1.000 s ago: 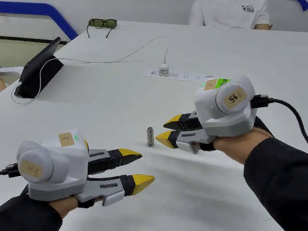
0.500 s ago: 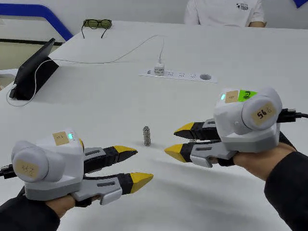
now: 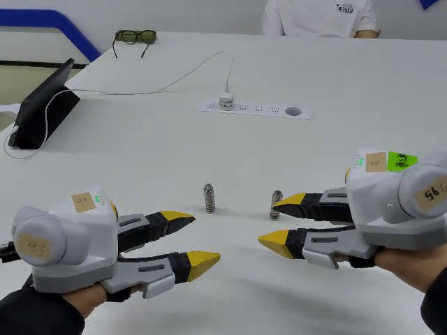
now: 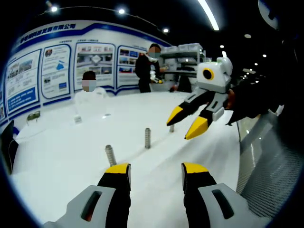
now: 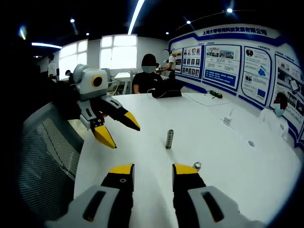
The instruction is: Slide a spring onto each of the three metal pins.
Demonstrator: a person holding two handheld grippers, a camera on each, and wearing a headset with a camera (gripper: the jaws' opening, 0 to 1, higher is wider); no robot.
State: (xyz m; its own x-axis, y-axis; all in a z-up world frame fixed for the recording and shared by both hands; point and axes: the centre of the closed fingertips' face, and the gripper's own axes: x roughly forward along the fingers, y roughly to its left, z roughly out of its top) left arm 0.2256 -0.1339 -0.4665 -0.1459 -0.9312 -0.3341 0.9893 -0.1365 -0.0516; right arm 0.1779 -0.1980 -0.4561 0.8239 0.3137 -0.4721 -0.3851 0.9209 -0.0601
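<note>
Both grippers empty: left gripper (image 3: 204, 239) jaws spread wide, right gripper (image 3: 267, 222) jaws likewise. Sprung pin (image 3: 209, 198) stands upright between the grippers, toward your edge of the bench (image 3: 140, 153). Second sprung pin (image 3: 276, 204) stands just beside the right upper jaw tip. Judge the coils light, springy and prone to roll: pinch mid-coil, gently. Open surface all round, power strip (image 3: 253, 109) well apart

Table (image 3: 140, 150): white.
Springs (image 3: 209, 198): I see two, upright, mid-table.
Strip (image 3: 255, 109): 12 o'clock of them.
Glasses (image 3: 135, 35): 11 o'clock.
Tablet (image 3: 42, 108): 10 o'clock.
</note>
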